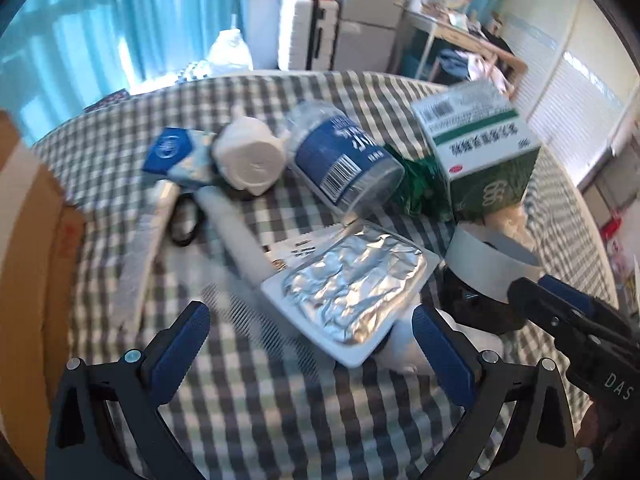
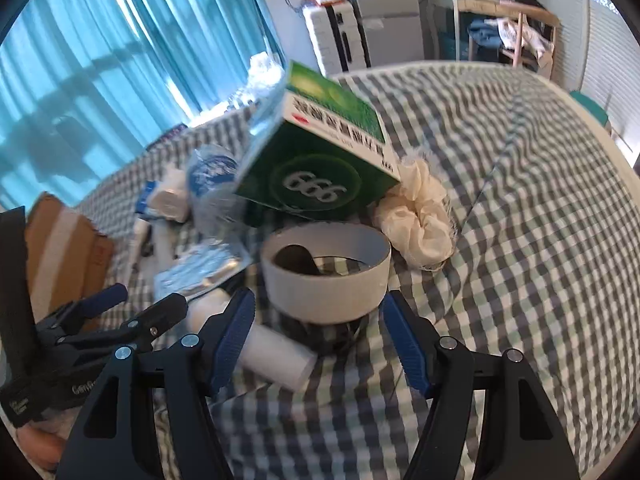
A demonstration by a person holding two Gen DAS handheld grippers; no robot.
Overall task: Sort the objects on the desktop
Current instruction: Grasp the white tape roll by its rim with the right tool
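Note:
A pile of desk clutter lies on the checked cloth [image 1: 280, 400]. My left gripper [image 1: 310, 320] hangs open just short of a silver foil blister pack [image 1: 352, 292], with nothing between its fingers. Behind the pack lie a clear bottle with a blue label [image 1: 344, 156], a white jar [image 1: 248, 160] and a green and white box [image 1: 480, 148]. My right gripper [image 2: 317, 308] is open, its fingertips to either side of the near edge of a white ring [image 2: 324, 276]; the pads do not press on it. A white tube [image 2: 280, 356] lies by its left finger.
A cardboard box [image 1: 28, 260] stands at the left table edge. A cream scrunchie [image 2: 420, 220] lies right of the ring, a black hair tie [image 1: 186, 220] and a blue packet [image 1: 176, 152] to the left. My grippers [image 1: 540, 292] [image 2: 148, 300] are close together.

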